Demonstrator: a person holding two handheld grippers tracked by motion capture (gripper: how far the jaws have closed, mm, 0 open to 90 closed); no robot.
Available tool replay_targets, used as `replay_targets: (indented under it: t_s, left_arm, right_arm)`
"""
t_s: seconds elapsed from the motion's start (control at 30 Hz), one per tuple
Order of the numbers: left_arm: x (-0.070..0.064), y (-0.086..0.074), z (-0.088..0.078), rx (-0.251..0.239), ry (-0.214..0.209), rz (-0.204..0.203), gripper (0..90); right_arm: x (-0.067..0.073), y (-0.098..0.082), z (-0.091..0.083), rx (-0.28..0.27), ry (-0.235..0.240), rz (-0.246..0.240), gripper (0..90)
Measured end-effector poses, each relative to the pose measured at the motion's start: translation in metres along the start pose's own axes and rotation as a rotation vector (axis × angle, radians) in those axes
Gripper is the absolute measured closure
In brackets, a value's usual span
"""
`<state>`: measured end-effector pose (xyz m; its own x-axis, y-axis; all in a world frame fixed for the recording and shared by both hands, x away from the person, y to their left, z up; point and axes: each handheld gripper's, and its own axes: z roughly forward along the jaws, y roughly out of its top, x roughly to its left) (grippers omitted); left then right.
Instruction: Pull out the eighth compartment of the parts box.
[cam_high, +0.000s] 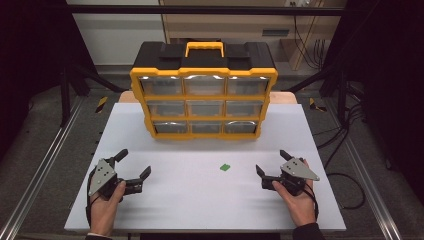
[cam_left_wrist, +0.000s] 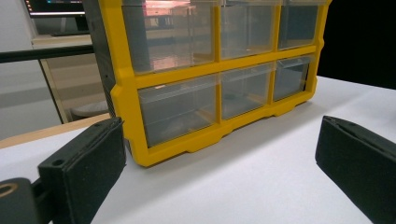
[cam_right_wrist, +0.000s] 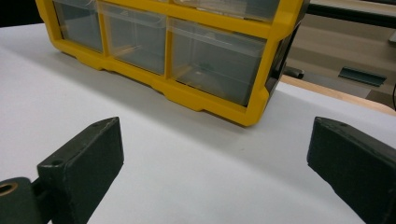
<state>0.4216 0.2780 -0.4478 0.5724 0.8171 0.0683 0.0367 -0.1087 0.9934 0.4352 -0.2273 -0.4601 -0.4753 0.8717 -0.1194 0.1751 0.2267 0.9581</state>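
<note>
A yellow and black drawer organizer (cam_high: 204, 95) with clear drawers in three rows stands at the far middle of the white tabletop (cam_high: 200, 205). All its drawers look pushed in. A small green piece (cam_high: 224, 167) lies flat on the table in front of it, closer to the right hand. My left gripper (cam_high: 135, 161) rests at the near left with its jaws wide apart and nothing between them. My right gripper (cam_high: 271, 161) sits at the near right, open and empty too. The organizer (cam_left_wrist: 210, 93) fills the left gripper view, and its lower right corner (cam_right_wrist: 210, 79) shows in the right gripper view.
The organizer has a yellow carry handle (cam_high: 204, 48) on its black top. Metal rails (cam_high: 40, 165) run along both sides of the table, and cables (cam_high: 345, 145) lie on the floor to the right. A wooden edge (cam_high: 285, 95) shows behind the white board.
</note>
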Motion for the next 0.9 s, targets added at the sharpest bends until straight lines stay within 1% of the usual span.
replay_targets:
  t_s: [0.07, 0.13, 0.2, 0.23, 0.33, 0.4, 0.43, 0.47, 0.5, 0.53, 0.57, 0.63, 0.67, 0.7, 0.73, 0.77, 0.8, 0.9]
  left_arm:
    - [0.000, 0.000, 0.000, 0.002, 0.000, 0.002, 1.1]
    - [0.000, 0.000, 0.000, 0.003, 0.001, 0.001, 1.1]
    - [0.000, 0.000, 0.000, 0.004, 0.001, -0.001, 1.1]
    - [0.000, 0.000, 0.000, 0.004, 0.000, -0.003, 1.1]
    - [0.000, -0.001, 0.000, 0.005, 0.001, -0.010, 0.9]
    - [0.000, -0.001, 0.000, 0.004, 0.000, -0.012, 0.9]
    - [0.000, -0.001, 0.001, 0.006, -0.001, -0.012, 0.9]
    - [0.000, -0.001, 0.001, 0.009, -0.003, -0.012, 0.9]
    - [-0.001, -0.002, 0.000, 0.011, -0.007, -0.009, 0.9]
    - [-0.001, -0.002, 0.000, 0.011, -0.007, -0.009, 0.9]
    - [-0.002, -0.001, 0.000, 0.010, -0.009, -0.008, 0.9]
    - [-0.002, -0.001, -0.001, 0.008, -0.007, -0.008, 0.9]
    - [-0.002, -0.002, -0.002, 0.009, -0.006, -0.010, 0.9]
    - [-0.003, -0.002, -0.002, 0.013, -0.005, -0.010, 0.9]
    - [-0.003, -0.003, -0.002, 0.017, -0.005, -0.011, 0.9]
    - [-0.003, -0.003, -0.003, 0.020, -0.005, -0.012, 0.9]
    - [-0.003, -0.003, -0.003, 0.019, -0.005, -0.012, 0.9]
    - [-0.003, -0.002, -0.004, 0.012, -0.003, -0.016, 0.9]
  right_arm:
    - [0.002, 0.002, 0.001, 0.001, 0.004, -0.003, 3.8]
    - [0.003, 0.005, 0.002, 0.007, 0.003, -0.020, 3.9]
    - [0.005, 0.006, 0.003, 0.007, 0.003, -0.024, 3.9]
    - [0.005, 0.009, 0.005, 0.017, 0.006, -0.038, 4.0]
    - [0.007, 0.011, 0.007, 0.026, 0.007, -0.044, 4.1]
    - [0.010, 0.013, 0.010, 0.040, -0.001, -0.070, 4.2]
    - [0.013, 0.015, 0.012, 0.054, -0.003, -0.084, 4.8]
    - [0.013, 0.015, 0.012, 0.054, -0.003, -0.084, 4.8]
    - [0.017, 0.018, 0.015, 0.074, -0.005, -0.118, 5.0]
    - [0.019, 0.020, 0.017, 0.084, -0.001, -0.129, 5.3]
    - [0.019, 0.020, 0.017, 0.084, -0.001, -0.129, 5.3]
    - [0.026, 0.025, 0.023, 0.112, 0.004, -0.172, 5.8]
    - [0.026, 0.025, 0.023, 0.112, 0.004, -0.172, 5.8]
    - [0.030, 0.030, 0.027, 0.133, 0.000, -0.202, 6.2]
    - [0.033, 0.032, 0.029, 0.137, 0.000, -0.224, 6.1]
    - [0.033, 0.032, 0.029, 0.137, 0.000, -0.224, 6.1]
    - [0.036, 0.035, 0.031, 0.142, 0.007, -0.229, 6.3]
    - [0.045, 0.045, 0.039, 0.158, 0.011, -0.293, 7.0]
